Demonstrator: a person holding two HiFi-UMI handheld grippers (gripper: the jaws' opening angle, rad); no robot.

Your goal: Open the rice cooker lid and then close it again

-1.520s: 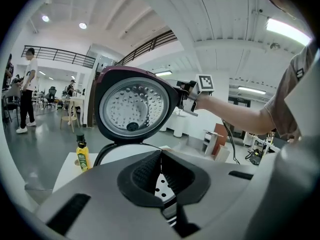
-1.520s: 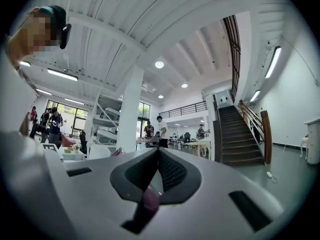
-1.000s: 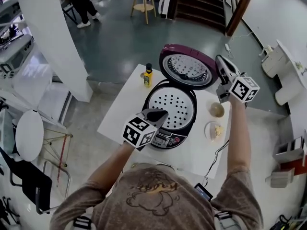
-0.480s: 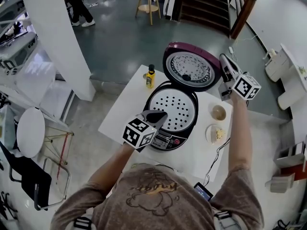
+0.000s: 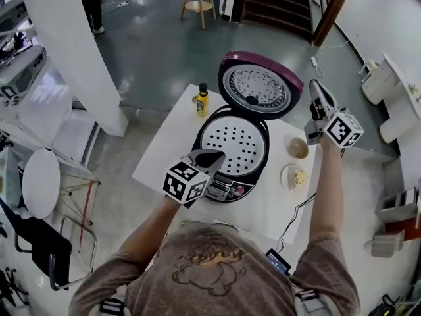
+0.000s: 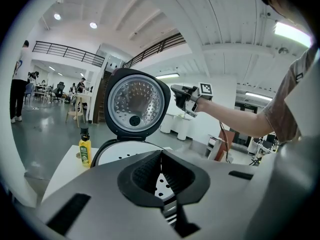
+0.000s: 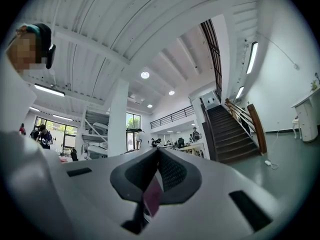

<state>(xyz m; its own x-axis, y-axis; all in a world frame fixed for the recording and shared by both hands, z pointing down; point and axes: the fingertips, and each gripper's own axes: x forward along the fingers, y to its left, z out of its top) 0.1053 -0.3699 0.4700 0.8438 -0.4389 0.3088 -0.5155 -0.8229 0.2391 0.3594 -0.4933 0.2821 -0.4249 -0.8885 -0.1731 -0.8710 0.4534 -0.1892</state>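
Note:
The rice cooker [image 5: 231, 151] stands on the white table [image 5: 164, 153] with its purple lid [image 5: 255, 91] swung fully up, showing the perforated inner plate [image 5: 233, 140]. My left gripper [image 5: 214, 155] hovers shut over the cooker's front, near the control panel [image 5: 227, 191]. In the left gripper view its jaws [image 6: 161, 169] meet, with the lid [image 6: 136, 104] upright ahead. My right gripper [image 5: 315, 87] is raised just right of the lid's rim, shut and empty. In the right gripper view [image 7: 157, 166] only a purple sliver of the lid [image 7: 152, 196] shows under the jaws.
A yellow bottle [image 5: 202, 101] stands at the table's far left corner. A bowl [image 5: 297, 148] and a plate of food [image 5: 294, 177] sit right of the cooker. A phone [image 5: 278, 262] lies near the front edge. A white stool [image 5: 39, 184] stands on the floor at left.
My right gripper has shifted a little to the right, away from the lid's rim. The left gripper and the open lid have kept their places.

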